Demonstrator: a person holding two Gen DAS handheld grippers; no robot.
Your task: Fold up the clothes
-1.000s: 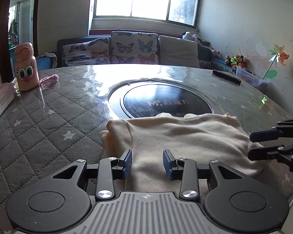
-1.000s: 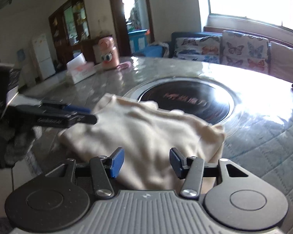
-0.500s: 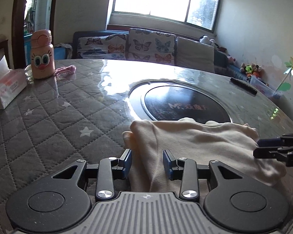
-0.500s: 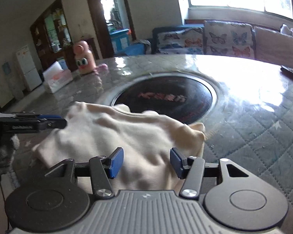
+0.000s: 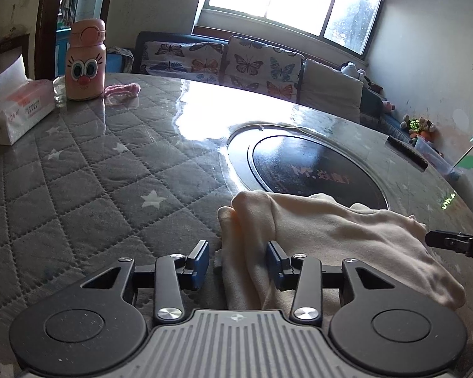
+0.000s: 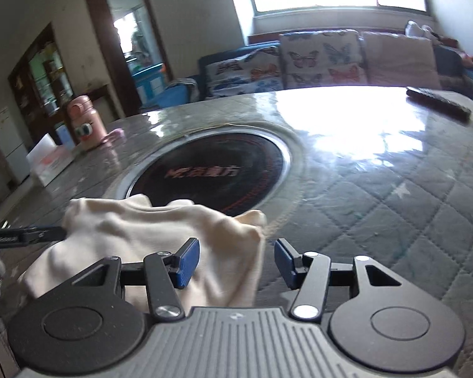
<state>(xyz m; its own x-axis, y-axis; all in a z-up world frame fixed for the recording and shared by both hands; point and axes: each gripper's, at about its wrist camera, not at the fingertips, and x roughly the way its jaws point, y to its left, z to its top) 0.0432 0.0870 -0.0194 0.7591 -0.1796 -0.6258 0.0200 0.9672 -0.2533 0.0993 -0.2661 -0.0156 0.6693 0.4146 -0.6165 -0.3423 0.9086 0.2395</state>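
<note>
quilted grey star-pattern table cover (image 5: pixel 78 195) under a glossy sheet fills both our views, with a round dark inset plate (image 5: pixel 315 173) in the middle of the table. behind it: butterfly-print sofa cushions (image 5: pixel 224 60) under a bright window.

cream garment (image 5: pixel 331 230) lies bunched on the near side of the table, its far edge just overlapping the dark plate's rim. in the right wrist view the same garment (image 6: pixel 148 230) sits left of centre, one corner peaked up.

our left gripper (image 5: pixel 238 260) is spread, blue pads either side of a raised fold at the garment's left end; cloth sits between the fingers, not pinched. our right gripper (image 6: pixel 236 258) is also spread, at the garment's right edge: cloth covers the space by the left pad, bare table by the right pad.

elsewhere: pink cartoon-face bottle (image 5: pixel 85 60), tissue pack (image 5: pixel 15 113) beside it, small pink fabric piece (image 5: pixel 123 89), black remote (image 6: pixel 438 102) at the far right edge.
</note>
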